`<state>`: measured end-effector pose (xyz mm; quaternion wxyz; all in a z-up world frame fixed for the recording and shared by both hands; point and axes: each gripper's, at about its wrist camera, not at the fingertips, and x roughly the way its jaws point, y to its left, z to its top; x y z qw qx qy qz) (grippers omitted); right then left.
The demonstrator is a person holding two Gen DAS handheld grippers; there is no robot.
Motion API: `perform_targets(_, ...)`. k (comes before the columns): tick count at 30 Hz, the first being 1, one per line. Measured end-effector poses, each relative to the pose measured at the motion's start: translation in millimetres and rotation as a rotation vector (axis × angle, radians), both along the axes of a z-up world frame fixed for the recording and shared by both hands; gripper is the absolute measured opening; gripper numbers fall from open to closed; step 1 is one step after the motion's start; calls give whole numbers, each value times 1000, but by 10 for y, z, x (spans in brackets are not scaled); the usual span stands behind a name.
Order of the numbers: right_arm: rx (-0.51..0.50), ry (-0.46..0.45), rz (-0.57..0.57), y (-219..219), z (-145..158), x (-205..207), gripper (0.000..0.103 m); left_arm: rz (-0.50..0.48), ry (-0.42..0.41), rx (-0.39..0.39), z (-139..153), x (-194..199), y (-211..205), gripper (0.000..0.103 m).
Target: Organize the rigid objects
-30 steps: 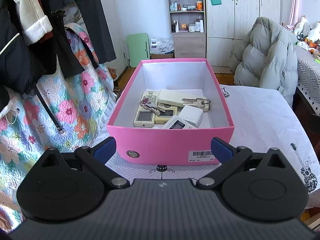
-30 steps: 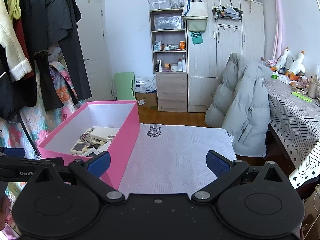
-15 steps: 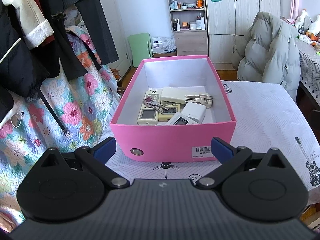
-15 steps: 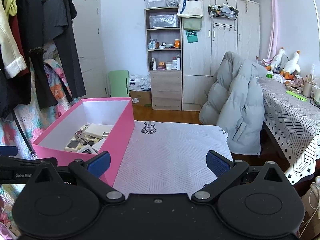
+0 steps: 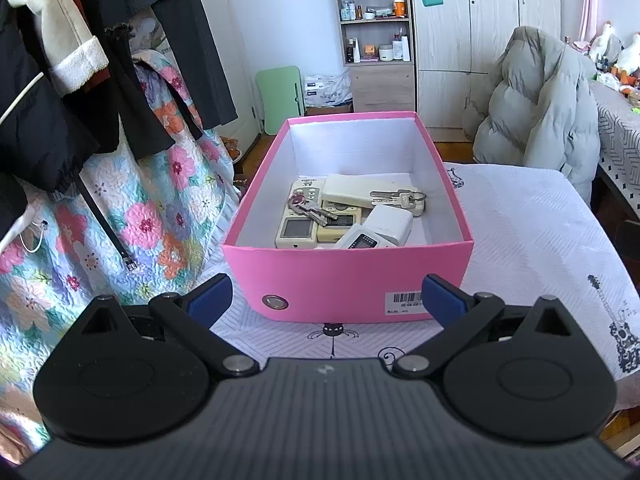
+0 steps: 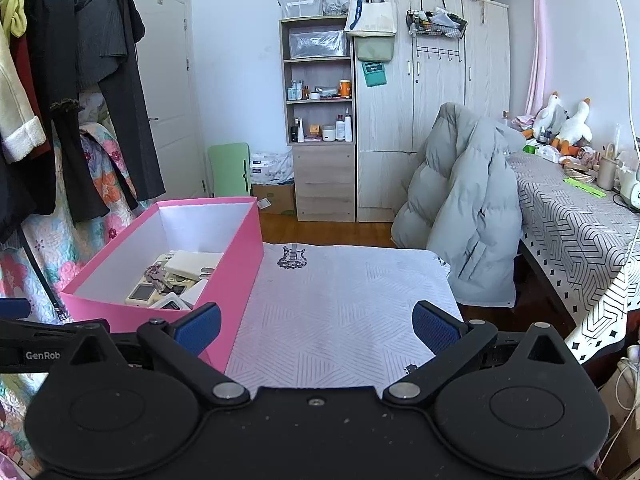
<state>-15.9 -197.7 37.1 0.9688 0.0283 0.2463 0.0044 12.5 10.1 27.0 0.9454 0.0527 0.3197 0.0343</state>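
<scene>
Left gripper at frame bottom, blue-padded jaws spread wide, holding nothing. Right gripper likewise, jaws wide apart & empty. Just beyond, centre frame, open pink cardboard box on white patterned tablecloth. Inside: cream remote controls, white rectangular adapter, two metal key bunches lying on top.
</scene>
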Motion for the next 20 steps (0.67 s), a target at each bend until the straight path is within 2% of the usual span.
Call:
perform_targets(5, -10, 3, 8, 28, -8, -9, 103, 7, -9, -16, -3, 2, 26, 103)
perform_targets(11, -14, 11, 12, 29, -12, 2, 103, 24, -20, 35, -35, 7, 9, 103)
perform_targets(20, -18, 23, 11, 38, -22, 18, 103, 20, -24, 52, -26, -8, 18, 103)
